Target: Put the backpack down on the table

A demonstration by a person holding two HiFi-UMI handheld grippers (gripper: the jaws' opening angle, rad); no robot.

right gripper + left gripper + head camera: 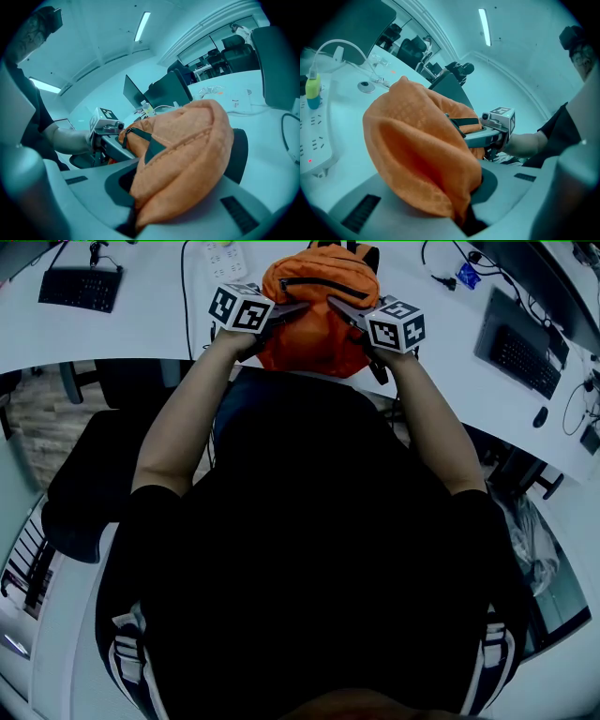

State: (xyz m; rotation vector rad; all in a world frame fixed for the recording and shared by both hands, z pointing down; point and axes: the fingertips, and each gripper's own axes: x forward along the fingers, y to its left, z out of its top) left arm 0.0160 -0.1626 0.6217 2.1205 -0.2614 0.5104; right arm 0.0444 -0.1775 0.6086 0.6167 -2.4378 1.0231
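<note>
Orange fabric of the backpack [319, 320] is pinched from both sides. The left gripper [292, 307] has its fingers [403, 220] pressed together on a fold of the pack's left flank. The right gripper [337, 304] has its fingers [201, 220] clamped in the same way on the right flank.

The backpack sits over the near edge of the table [141, 338], with most of its bulk above the table surface. It lies directly ahead of both sets of fingers and is carried between them. Its width runs along the table's near edge, and both hands are equally close to it.

No view shows whether its base already touches the table.

A power strip [225, 257] lies farther in on the table, apart from the pack.

Judgement: the setting-down calls for a straight descent onto the table, both grippers level, before either grip is released.
</note>
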